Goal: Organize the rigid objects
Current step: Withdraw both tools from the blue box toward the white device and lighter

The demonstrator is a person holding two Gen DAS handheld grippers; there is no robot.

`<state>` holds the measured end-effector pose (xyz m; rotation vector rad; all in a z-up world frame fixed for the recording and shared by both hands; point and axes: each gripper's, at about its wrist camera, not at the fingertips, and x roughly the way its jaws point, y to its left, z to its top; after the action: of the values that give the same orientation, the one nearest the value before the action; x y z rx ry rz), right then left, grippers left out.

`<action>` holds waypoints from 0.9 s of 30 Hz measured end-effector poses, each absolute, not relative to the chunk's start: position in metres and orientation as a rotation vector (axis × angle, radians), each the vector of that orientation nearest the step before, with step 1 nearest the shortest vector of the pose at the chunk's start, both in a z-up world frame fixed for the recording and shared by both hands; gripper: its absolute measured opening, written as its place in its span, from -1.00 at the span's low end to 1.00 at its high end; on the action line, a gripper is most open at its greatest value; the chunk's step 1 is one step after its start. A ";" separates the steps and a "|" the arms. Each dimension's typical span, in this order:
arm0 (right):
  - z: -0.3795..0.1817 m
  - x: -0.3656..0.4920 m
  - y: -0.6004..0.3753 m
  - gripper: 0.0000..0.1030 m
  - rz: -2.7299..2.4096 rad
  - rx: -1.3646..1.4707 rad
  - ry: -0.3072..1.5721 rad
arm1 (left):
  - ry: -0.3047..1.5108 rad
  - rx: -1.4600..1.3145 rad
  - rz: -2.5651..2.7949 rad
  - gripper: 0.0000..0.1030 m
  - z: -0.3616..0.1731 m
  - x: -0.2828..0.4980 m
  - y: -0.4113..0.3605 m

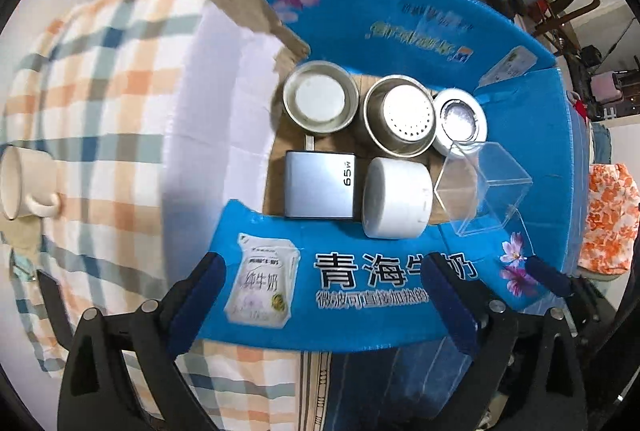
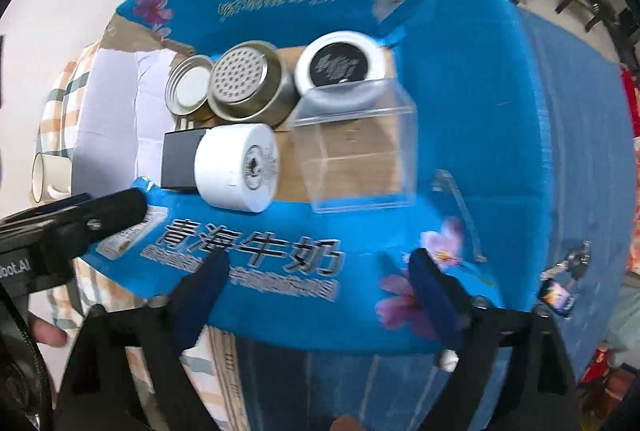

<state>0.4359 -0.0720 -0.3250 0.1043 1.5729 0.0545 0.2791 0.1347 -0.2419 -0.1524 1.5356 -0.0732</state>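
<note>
An open blue milk carton (image 1: 400, 15) (image 2: 480, 111) holds several items on its brown floor. At the back stand a shallow metal tin (image 1: 320, 97) (image 2: 192, 89), a perforated metal cup (image 1: 402, 115) (image 2: 246, 83) and a round white tin (image 1: 460, 119) (image 2: 340, 65). In front lie a grey 65W charger (image 1: 320, 187) (image 2: 180, 159), a white cylinder (image 1: 396, 199) (image 2: 236, 167) and a clear plastic box (image 1: 480, 187) (image 2: 356, 151). My left gripper (image 1: 326, 271) hangs open above the near flap, empty. My right gripper (image 2: 318, 263) is open beside it, also empty.
A white mug (image 1: 24, 183) (image 2: 44, 175) lies on its side on the checked cloth (image 1: 100, 79) left of the carton. An orange floral cloth (image 1: 608, 215) lies at the right. Keys (image 2: 576, 263) rest on the blue surface at the right. Chairs stand behind.
</note>
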 end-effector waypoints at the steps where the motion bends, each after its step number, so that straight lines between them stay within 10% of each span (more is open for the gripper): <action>1: -0.319 0.434 -0.073 0.83 0.044 0.087 1.564 | 1.516 -0.153 -0.071 0.94 -0.237 0.276 0.134; 27: -0.100 0.333 -0.093 0.83 0.101 0.032 1.252 | 1.099 -0.048 -0.035 0.94 -0.077 0.171 0.091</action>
<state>0.3327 -0.0928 -0.1002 0.0323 1.2522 0.1013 0.1710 0.0913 -0.0769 -0.0480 1.0988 -0.0346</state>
